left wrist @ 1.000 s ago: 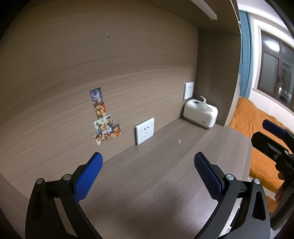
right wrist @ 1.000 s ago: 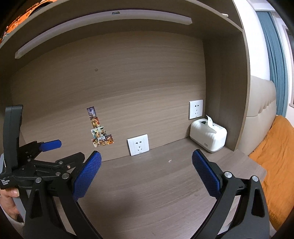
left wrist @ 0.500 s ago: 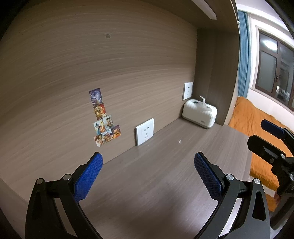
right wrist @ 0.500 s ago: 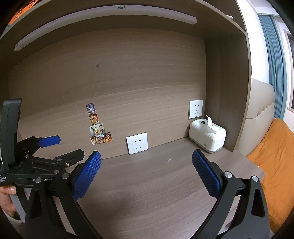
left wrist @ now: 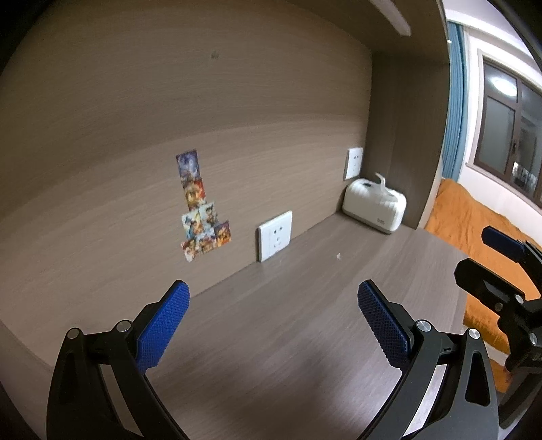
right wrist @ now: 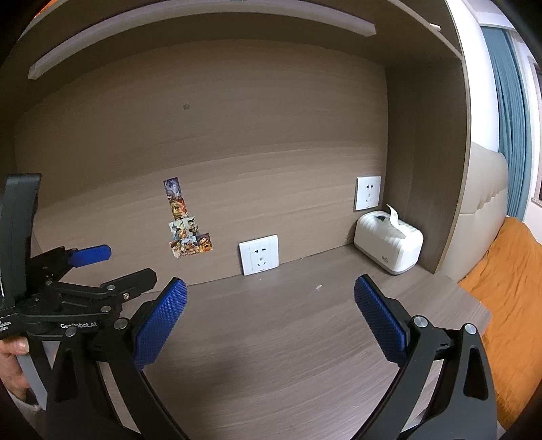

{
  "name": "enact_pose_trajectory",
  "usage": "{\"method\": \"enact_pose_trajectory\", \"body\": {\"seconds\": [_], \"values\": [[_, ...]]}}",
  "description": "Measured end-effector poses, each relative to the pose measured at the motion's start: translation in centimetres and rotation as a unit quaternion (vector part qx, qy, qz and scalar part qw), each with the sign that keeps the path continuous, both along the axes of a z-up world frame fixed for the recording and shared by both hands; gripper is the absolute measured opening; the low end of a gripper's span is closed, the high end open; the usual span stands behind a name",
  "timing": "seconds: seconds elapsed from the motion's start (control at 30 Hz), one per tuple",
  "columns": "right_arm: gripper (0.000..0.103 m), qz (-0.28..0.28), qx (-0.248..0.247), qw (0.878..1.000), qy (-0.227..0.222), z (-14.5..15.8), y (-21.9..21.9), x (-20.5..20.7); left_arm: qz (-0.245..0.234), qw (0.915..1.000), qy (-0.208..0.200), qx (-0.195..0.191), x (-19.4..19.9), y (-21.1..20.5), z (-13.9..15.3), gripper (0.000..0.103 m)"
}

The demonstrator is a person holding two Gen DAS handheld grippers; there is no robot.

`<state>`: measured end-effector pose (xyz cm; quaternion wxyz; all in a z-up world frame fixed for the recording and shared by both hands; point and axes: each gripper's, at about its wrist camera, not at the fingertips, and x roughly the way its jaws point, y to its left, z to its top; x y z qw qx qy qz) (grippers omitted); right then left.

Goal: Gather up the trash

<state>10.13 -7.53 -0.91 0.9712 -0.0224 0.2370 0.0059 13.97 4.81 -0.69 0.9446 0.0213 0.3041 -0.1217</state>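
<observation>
A tiny white scrap [left wrist: 338,256] lies on the brown wooden desk [left wrist: 288,325], in front of the tissue box; it also shows in the right wrist view [right wrist: 318,287]. My left gripper [left wrist: 272,320] is open and empty above the near part of the desk. My right gripper [right wrist: 270,316] is open and empty, beside the left one. The right gripper shows at the right edge of the left wrist view [left wrist: 498,270]. The left gripper shows at the left of the right wrist view [right wrist: 101,270]. Neither touches the scrap.
A white tissue box [right wrist: 389,242] stands in the desk's back right corner. Two white wall sockets [right wrist: 259,254] [right wrist: 367,197] and a cluster of stickers [right wrist: 186,223] are on the back panel. An orange bed cover [right wrist: 511,281] lies to the right. A shelf with a light strip [right wrist: 203,30] is overhead.
Both grippers have shifted slightly, so the desk view moves a little; both stay open and empty.
</observation>
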Motion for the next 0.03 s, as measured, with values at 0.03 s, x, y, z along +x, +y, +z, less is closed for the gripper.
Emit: {"method": "enact_pose_trajectory", "body": {"seconds": [0.03], "values": [[0.098, 0.001, 0.001, 1.000, 0.002, -0.18, 0.21, 0.15, 0.005, 1.0000, 0.005, 0.000, 0.22, 0.21, -0.24, 0.098]]}}
